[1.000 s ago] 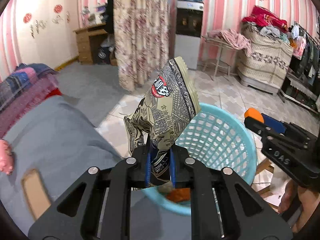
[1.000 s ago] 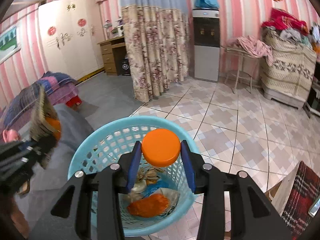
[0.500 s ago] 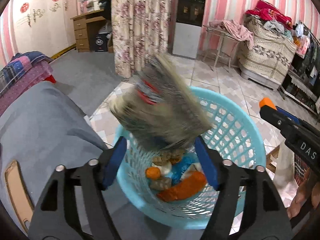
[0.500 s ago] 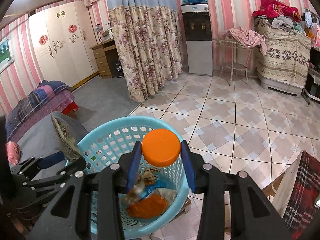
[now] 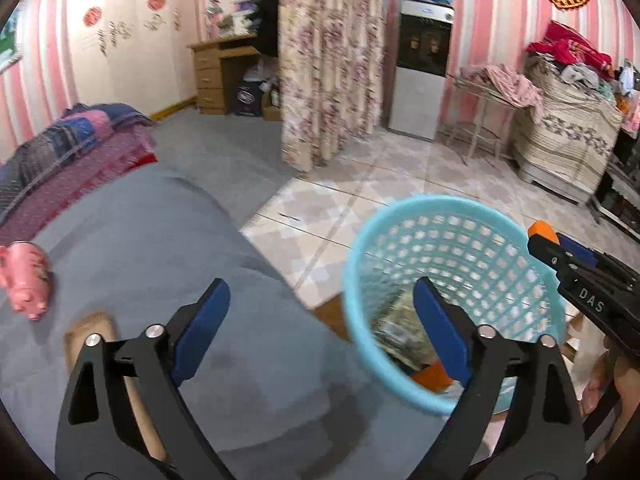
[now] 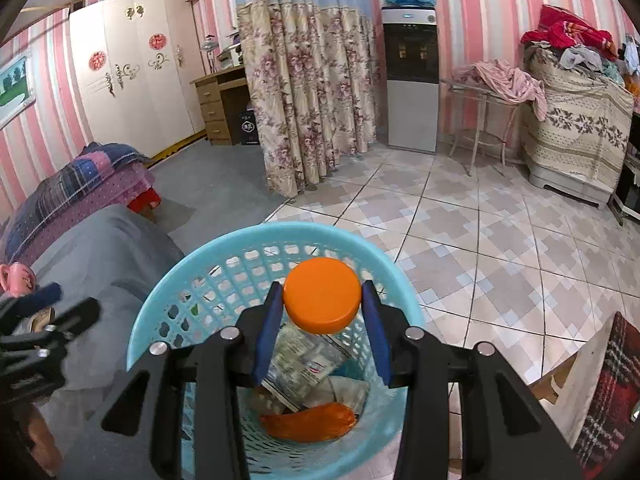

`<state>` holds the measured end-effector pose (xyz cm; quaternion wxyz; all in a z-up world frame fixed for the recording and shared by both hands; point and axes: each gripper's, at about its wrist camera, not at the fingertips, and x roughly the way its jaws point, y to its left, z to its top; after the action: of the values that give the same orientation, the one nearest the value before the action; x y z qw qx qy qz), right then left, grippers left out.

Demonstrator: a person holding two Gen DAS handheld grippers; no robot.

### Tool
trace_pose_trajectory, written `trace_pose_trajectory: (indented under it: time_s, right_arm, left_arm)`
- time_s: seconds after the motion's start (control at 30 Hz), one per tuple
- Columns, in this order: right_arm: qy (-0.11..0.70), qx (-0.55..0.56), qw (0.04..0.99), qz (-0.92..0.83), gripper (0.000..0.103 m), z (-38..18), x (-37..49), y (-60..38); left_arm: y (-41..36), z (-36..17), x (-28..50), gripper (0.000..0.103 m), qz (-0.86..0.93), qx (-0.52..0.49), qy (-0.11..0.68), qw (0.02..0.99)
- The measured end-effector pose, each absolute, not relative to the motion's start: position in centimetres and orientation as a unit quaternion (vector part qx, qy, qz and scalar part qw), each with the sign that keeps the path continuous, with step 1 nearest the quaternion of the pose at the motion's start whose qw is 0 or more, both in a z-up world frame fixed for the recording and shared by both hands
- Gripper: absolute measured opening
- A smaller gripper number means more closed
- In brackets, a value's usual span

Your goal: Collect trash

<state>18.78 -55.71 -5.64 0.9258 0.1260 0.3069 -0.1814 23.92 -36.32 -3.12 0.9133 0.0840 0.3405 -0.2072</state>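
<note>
Left gripper [image 5: 320, 320]: spread wide with nothing between the blue pads, hanging over the edge of the grey bed cover [image 5: 168, 240], one finger toward the bed and the other over the basket's mouth.

Right gripper [image 6: 320, 326]: closed down on an orange cap [image 6: 321, 295], held flat-face-up right above the basket opening; whatever hangs below the cap is too hidden to name.

Basket [image 6: 168, 300]: light blue plastic, lattice walls, standing on the tiled floor [image 6: 500, 240] just beside the bed.

Snack bag [image 6: 302, 364]: the patterned wrapper lies inside the basket, tilted against the other rubbish; from the left wrist view it shows as a blurred beige shape [image 5: 402, 328] down in the basket.

Other trash in the basket: an orange wrapper [image 6: 308, 422] at the bottom, with pale crumpled bits beside it.

On the bed: a pink piggy bank [image 5: 26, 276] sits well off to the left of the open fingers, and a tan flat object [image 5: 90, 328] lies near the left finger, partly under it.

Behind: floral curtain [image 6: 308, 92], water dispenser [image 6: 412, 80], and a heap of clothes [image 6: 568, 36] on a covered stack by the striped wall.
</note>
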Motion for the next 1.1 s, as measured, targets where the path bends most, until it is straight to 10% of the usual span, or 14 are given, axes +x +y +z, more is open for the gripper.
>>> trace_pose_trajectory:
  time_s: [0.2, 0.33, 0.53, 1.1]
  right_arm:
    - [0.313, 0.106, 0.93, -0.162, 0.041, -5.8, 20.6, -52.9]
    - [0.306, 0.097, 0.934, -0.158, 0.079, -5.7, 20.8, -51.8]
    - [0.303, 0.103, 0.934, -0.157, 0.093, -5.3, 20.8, -51.2]
    - [0.266, 0.051, 0.957, -0.102, 0.099, -1.9, 17.2, -40.9]
  left_arm:
    - [-32.9, -2.1, 23.0, 0.097, -0.179, 0.088, 0.323, 0.925]
    - [-30.6, -2.0, 22.5, 0.097, -0.165, 0.078, 0.324, 0.928]
    - [-26.9, -1.8, 21.7, 0.098, -0.13, 0.067, 0.322, 0.935]
    - [-15.2, 1.1, 14.0, 0.098, -0.095, 0.032, 0.298, 0.949]
